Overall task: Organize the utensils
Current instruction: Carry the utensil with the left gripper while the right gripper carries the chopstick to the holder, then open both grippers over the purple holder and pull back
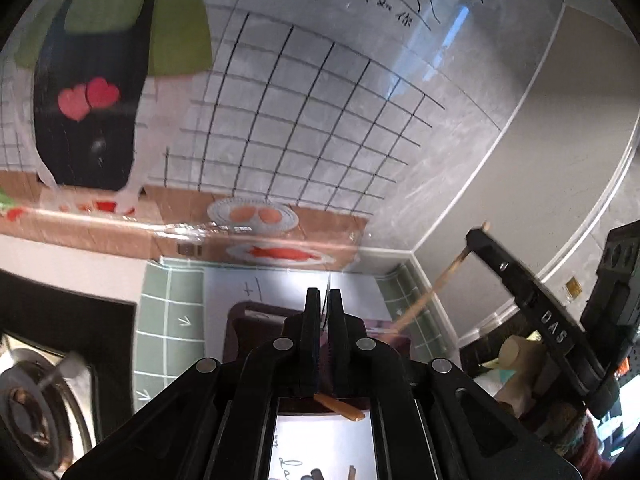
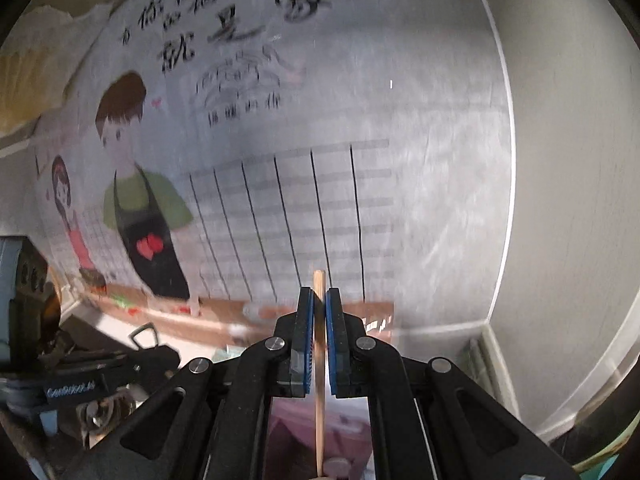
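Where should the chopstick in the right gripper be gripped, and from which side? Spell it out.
Grip the chopstick across its thin shaft near one end, as the right gripper does now. Its jaws are shut on it from both sides, with the stick running lengthwise between the pads. It is slim and straight, so a pinch across the width probably holds best, and the long part stays free.

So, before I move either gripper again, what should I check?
1. Right gripper clamped on chopstick: ok.
2. Chopstick sits upright between the pads: ok.
3. Left gripper actually gripping the wooden piece at its base: cannot tell.
4. Grippers apart from each other: ok, seen from the left wrist.
5. Drop-off spot for the utensils in view: cannot tell.
6. Right wrist view sharp: not ok, blurred.
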{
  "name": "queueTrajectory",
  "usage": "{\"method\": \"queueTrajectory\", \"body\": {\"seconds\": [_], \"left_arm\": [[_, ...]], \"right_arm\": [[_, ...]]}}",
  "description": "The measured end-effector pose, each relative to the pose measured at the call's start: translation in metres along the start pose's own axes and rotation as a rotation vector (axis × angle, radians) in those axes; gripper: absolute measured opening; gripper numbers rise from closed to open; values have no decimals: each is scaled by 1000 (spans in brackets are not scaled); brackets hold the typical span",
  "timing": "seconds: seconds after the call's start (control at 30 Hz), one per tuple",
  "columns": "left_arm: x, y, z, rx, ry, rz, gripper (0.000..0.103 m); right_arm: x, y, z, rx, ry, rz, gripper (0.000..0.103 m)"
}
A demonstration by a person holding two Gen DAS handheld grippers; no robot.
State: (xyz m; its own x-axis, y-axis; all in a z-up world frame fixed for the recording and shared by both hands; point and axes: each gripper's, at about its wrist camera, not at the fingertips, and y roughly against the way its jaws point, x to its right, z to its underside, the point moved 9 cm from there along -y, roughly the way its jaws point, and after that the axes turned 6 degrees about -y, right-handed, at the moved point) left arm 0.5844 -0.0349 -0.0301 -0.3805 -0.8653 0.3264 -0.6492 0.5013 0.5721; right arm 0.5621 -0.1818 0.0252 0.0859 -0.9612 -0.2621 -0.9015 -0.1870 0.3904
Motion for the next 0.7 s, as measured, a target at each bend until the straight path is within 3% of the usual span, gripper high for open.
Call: {"method": "queueTrajectory", "body": {"seconds": [0.13,0.2,0.27,0.5,0.7], "left_arm": [[2,6,10,-4,5,4,26],[3,17,13,8,23,6,44],[3,32,19,27,34,0,51],[-6,75,72,15,39,-128,57],[-14,86,139,-84,73,-155,59]], "right_arm": [[5,1,19,-69,-8,-2,7],[8,9,25,-84,-19,0,8],[12,25,31,-81,-39,-10,11],[12,84,49,-57,-9,-17,17],[1,100,95,-205,58,-35,20]]}}
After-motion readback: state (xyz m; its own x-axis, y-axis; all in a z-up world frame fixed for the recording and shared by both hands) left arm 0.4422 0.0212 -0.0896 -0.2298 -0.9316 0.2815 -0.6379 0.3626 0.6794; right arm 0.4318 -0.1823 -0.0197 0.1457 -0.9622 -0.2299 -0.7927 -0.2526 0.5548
